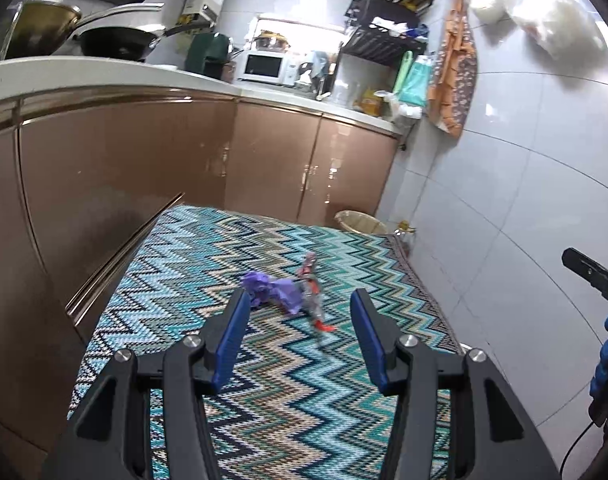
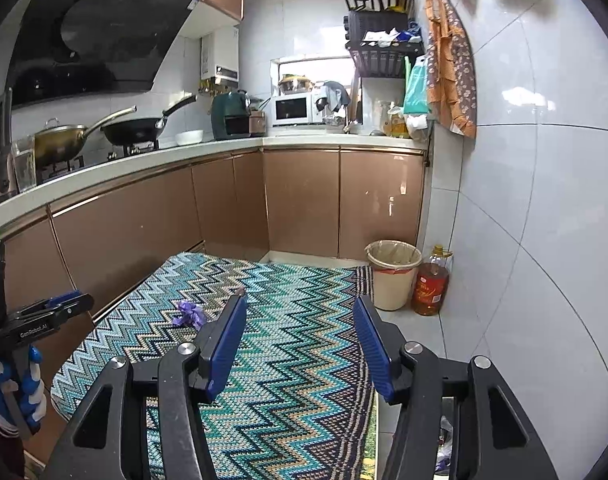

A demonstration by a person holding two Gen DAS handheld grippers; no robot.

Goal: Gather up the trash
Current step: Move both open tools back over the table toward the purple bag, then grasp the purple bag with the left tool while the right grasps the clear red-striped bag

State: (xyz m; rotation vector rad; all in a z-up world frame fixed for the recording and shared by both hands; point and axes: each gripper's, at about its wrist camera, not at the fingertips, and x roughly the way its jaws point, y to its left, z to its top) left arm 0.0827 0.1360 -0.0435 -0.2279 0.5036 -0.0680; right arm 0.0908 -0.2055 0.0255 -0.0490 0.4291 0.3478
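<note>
Trash: crumpled purple scrap [image 1: 269,289] touching a clear red-printed wrapper [image 1: 312,296], both on the zigzag rug [image 1: 287,392], mid-floor.
Left gripper [image 1: 299,304]: released, empty, near the trash.
Right gripper [image 2: 299,312]: released, empty.
Bin [image 2: 392,274]: far right corner, beside an oil bottle [image 2: 431,282].

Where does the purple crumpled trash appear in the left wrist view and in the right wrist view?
Left wrist view: the purple crumpled trash lies on the zigzag rug, centre, just beyond the open left gripper, beside a clear wrapper.
Right wrist view: the purple trash lies left of centre, beside the left finger of the right gripper.
Shared landmark: the lined trash bin past the rug's far corner.
</note>
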